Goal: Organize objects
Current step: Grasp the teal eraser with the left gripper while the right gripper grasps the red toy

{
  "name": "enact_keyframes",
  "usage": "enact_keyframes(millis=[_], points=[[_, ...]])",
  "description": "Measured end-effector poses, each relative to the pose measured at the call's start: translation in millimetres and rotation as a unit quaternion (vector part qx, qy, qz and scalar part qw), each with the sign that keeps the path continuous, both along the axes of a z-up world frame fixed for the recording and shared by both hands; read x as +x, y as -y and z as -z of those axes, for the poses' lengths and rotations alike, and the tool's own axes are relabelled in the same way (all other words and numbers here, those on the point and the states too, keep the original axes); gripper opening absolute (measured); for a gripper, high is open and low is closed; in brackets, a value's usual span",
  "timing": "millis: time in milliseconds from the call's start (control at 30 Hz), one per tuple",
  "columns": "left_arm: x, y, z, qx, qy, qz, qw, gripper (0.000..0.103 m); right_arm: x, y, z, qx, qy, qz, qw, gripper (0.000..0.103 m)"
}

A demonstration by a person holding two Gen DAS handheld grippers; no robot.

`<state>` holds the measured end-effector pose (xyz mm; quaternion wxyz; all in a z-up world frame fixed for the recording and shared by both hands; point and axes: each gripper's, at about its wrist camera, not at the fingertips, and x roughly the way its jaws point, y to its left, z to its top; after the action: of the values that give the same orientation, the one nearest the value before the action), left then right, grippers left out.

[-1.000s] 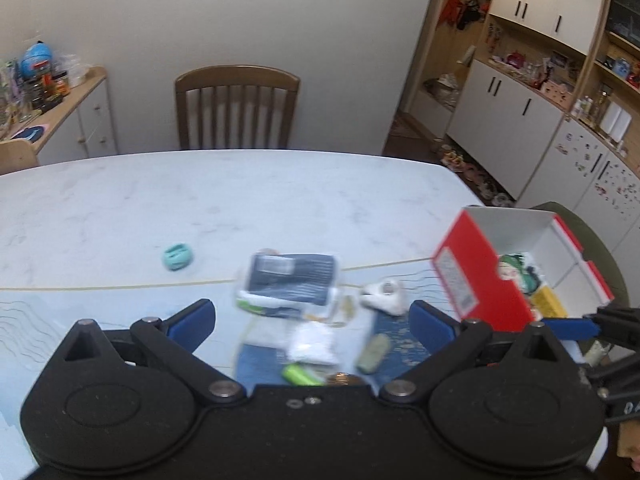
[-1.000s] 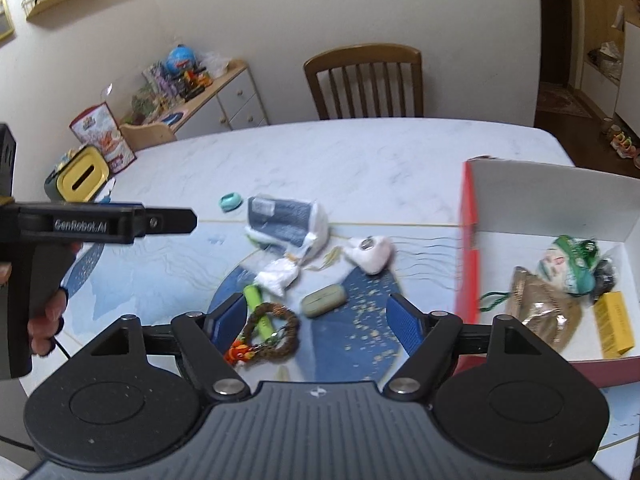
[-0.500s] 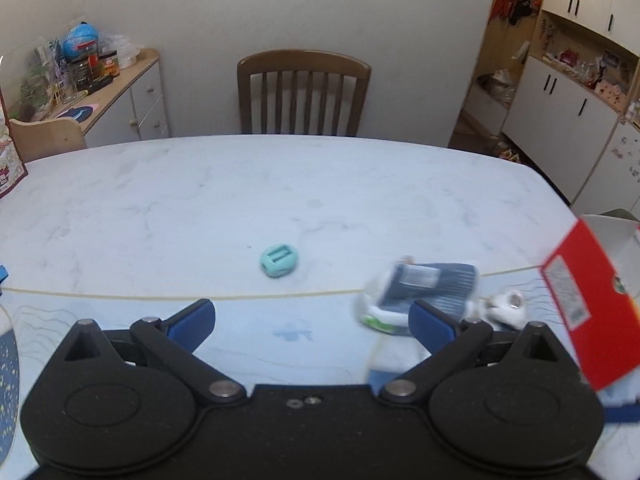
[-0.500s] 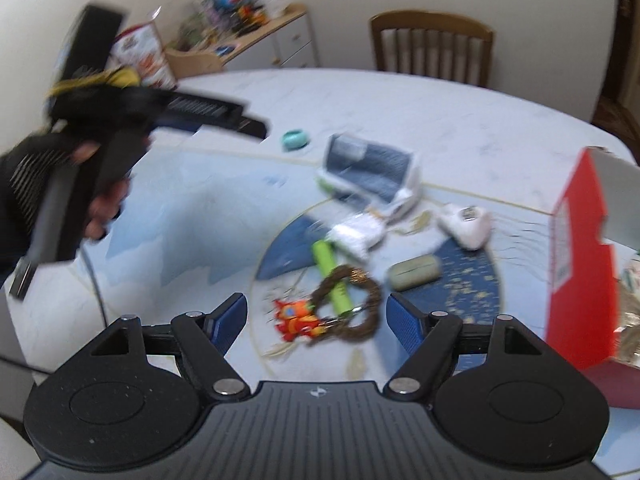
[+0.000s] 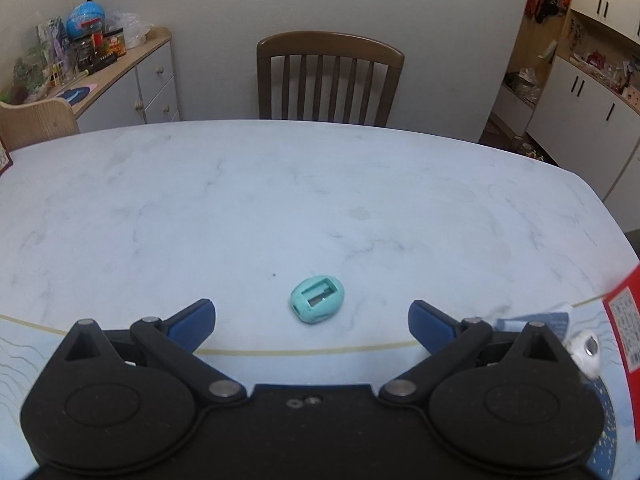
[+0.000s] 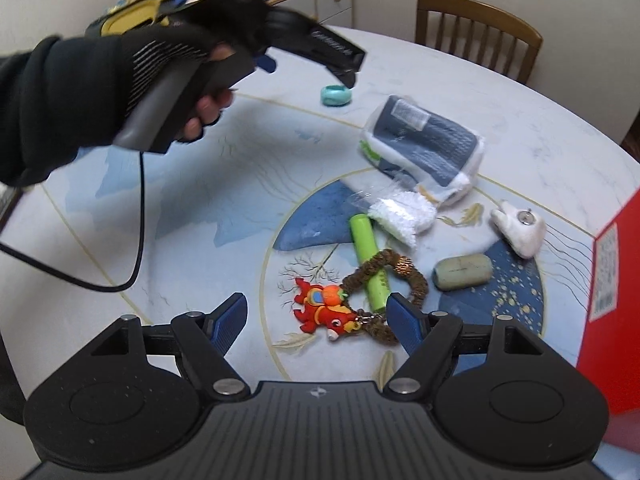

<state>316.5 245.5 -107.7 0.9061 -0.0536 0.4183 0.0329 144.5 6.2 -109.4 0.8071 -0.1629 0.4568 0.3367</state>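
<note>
Swinging left since a second ago, the left gripper now frames the teal sharpener on the desk, jaws wide and empty. Right of it, the right gripper hangs spread over the red toy keychain, with the red box at far right.

No legible text, labels or brands anywhere
</note>
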Motion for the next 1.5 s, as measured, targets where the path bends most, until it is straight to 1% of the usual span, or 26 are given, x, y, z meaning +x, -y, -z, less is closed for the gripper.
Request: enact_keyframes(millis=[100,200,267,367,500,733,800,833,900,967,1033,1100,1200,1267,1500], points=[[3.9,-1.8,7.9,-0.004,-0.001,0.006,1.0000,0.102,2.4,-6.1,9.3,-0.012,0.001,-0.011,1.000,0.075],[4.6,0.2,14.5,0.007,0.002,0.013,0.9999,0.102,4.7,-10.8,18.2,-0.026,0.002,-0.015,1.000,0.075],[6.4,-0.1,17.7,0.009,0.004,0.013,0.9999,0.100,4.6,-14.1,21.9,-0.034,0.004,-0.018,0.999,0.071],[8.6,-3.4,21.0,0.009,0.007,0.010,0.9999,0.098,2.9,-17.3,24.9,-0.038,0.006,-0.024,0.999,0.069],[14.8,-5.2,26.2,0.008,0.002,0.007,0.9999,0.090,0.8,-20.1,27.9,-0.046,0.009,-0.028,0.999,0.065],[19.5,-2.2,30.2,0.016,0.007,0.018,0.9997,0.076,-0.7,-23.3,31.8,-0.062,0.020,-0.037,0.997,0.058],[20.4,-2.5,31.0,0.016,0.005,0.017,0.9997,0.069,-0.1,-24.2,33.0,-0.064,0.023,-0.037,0.997,0.056],[20.6,-3.0,31.4,0.014,0.005,0.017,0.9997,0.066,0.9,-24.4,33.3,-0.065,0.023,-0.035,0.997,0.054],[20.8,-4.1,32.4,0.011,0.003,0.017,0.9998,0.058,3.0,-24.5,33.5,-0.065,0.023,-0.032,0.997,0.051],[20.5,-4.6,32.7,0.011,0.004,0.017,0.9998,0.055,3.5,-25.4,33.7,-0.068,0.025,-0.031,0.997,0.044],[20.0,-4.6,33.1,0.012,0.006,0.017,0.9998,0.054,3.2,-25.4,33.6,-0.069,0.026,-0.031,0.997,0.041],[19.6,-4.1,33.5,0.010,0.008,0.021,0.9997,0.047,2.8,-25.9,33.5,-0.070,0.027,-0.032,0.997,0.039],[19.1,-3.6,33.8,0.002,0.008,0.028,0.9996,0.038,2.4,-25.8,32.4,-0.070,0.030,-0.030,0.997,0.036],[17.9,-4.4,33.9,-0.004,0.007,0.029,0.9996,0.035,2.7,-24.3,30.3,-0.068,0.035,-0.026,0.997,0.030],[10.1,-8.8,29.1,-0.017,0.008,0.023,0.9996,0.035,2.6,-17.8,27.8,-0.055,0.029,-0.015,0.998,0.028]])
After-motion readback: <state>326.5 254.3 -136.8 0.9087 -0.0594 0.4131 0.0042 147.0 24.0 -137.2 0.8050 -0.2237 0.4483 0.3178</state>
